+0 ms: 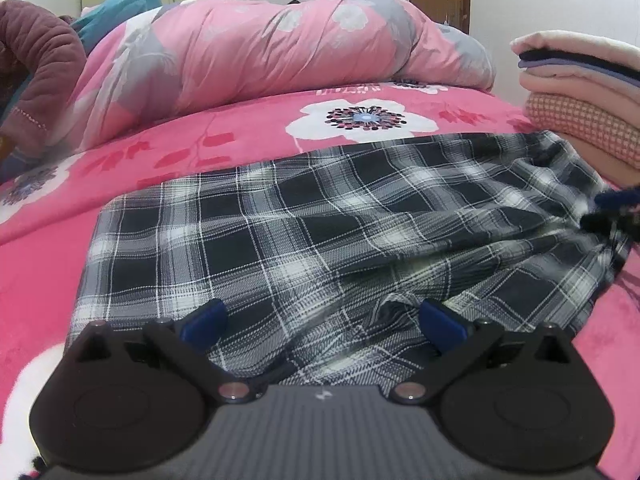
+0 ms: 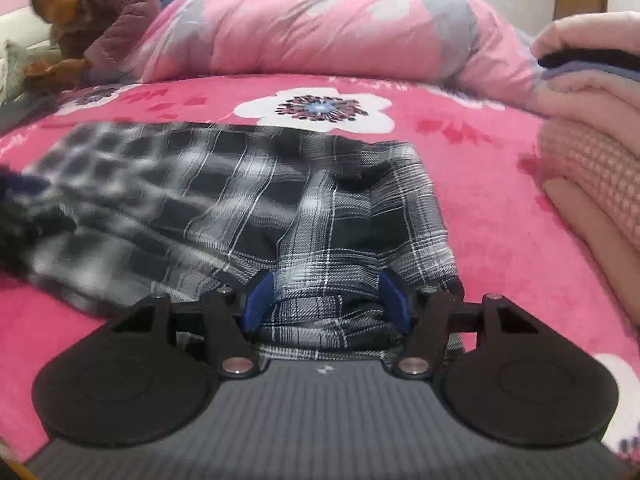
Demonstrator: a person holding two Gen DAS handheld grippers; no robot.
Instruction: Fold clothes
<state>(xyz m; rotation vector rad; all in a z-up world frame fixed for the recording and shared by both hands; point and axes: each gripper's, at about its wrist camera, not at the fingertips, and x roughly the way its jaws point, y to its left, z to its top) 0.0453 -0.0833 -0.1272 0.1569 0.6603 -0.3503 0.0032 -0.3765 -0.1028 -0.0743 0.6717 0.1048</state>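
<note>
Right wrist view shows the right gripper with a bunched fold of the black-and-white plaid cotton garment clamped between its fingers. That garment lies along the bed's near edge, long axis crosswise. Left gripper hovers released over its near hem.
</note>
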